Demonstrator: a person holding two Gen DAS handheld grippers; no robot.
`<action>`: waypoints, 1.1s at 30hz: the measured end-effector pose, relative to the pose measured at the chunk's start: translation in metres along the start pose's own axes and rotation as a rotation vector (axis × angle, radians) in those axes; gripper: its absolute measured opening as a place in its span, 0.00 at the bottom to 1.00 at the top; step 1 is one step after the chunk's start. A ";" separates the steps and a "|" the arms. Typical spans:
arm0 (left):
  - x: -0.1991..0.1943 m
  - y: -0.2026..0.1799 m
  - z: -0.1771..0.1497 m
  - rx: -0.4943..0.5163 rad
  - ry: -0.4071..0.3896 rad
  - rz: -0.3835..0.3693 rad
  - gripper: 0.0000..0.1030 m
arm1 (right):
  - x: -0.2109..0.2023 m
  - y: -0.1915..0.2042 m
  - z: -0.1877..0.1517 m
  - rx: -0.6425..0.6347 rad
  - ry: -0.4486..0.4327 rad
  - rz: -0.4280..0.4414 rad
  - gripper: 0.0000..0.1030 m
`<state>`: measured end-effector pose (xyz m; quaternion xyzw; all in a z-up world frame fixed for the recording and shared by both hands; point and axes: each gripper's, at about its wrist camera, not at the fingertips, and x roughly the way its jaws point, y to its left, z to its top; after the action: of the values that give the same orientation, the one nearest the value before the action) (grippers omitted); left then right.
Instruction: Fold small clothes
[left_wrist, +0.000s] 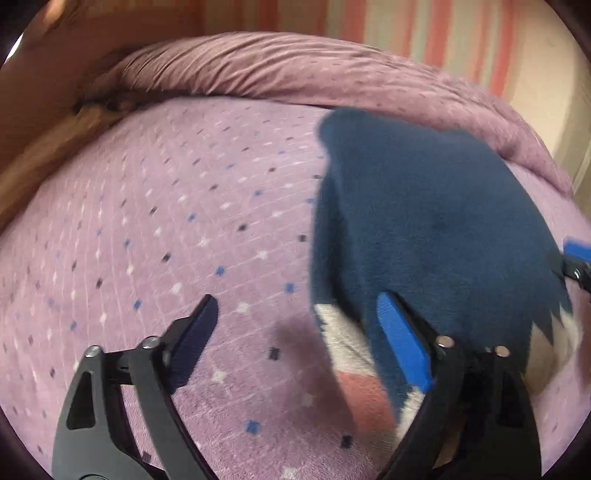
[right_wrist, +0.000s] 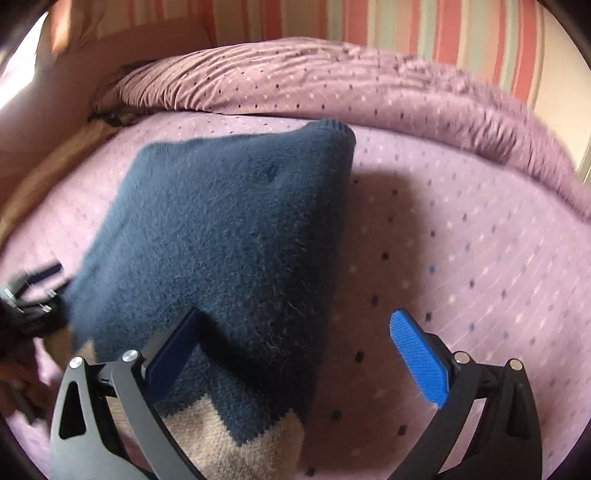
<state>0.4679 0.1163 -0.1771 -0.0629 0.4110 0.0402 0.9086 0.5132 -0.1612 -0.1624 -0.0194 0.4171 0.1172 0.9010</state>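
Right wrist view: navy sweater (right_wrist: 229, 236) lies on the bed (right_wrist: 461, 251) btwn both wide-open, empty hand-held grippers, right (right_wrist: 295, 354) & left (left_wrist: 295, 339), so prob. best to pinch both near corners evenly w/ full-thickness bites before lifting the fold over.

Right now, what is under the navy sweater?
The navy sweater lies on the purple dotted bedspread, which shows all around it. Whatever lies beneath the knit itself is covered. Both tongs, left and right, are open.
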 end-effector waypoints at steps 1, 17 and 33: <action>-0.006 0.007 0.004 -0.054 -0.009 -0.037 0.84 | -0.007 -0.004 0.004 0.018 -0.020 0.019 0.98; 0.043 0.018 0.007 -0.353 0.270 -0.521 0.97 | 0.006 -0.021 0.008 0.033 0.016 0.112 0.98; 0.065 -0.026 0.019 -0.180 0.417 -0.602 0.97 | 0.076 -0.041 -0.015 0.368 0.221 0.592 0.97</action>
<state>0.5276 0.0951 -0.2112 -0.2673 0.5449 -0.2066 0.7674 0.5590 -0.1886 -0.2326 0.2521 0.5137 0.2934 0.7659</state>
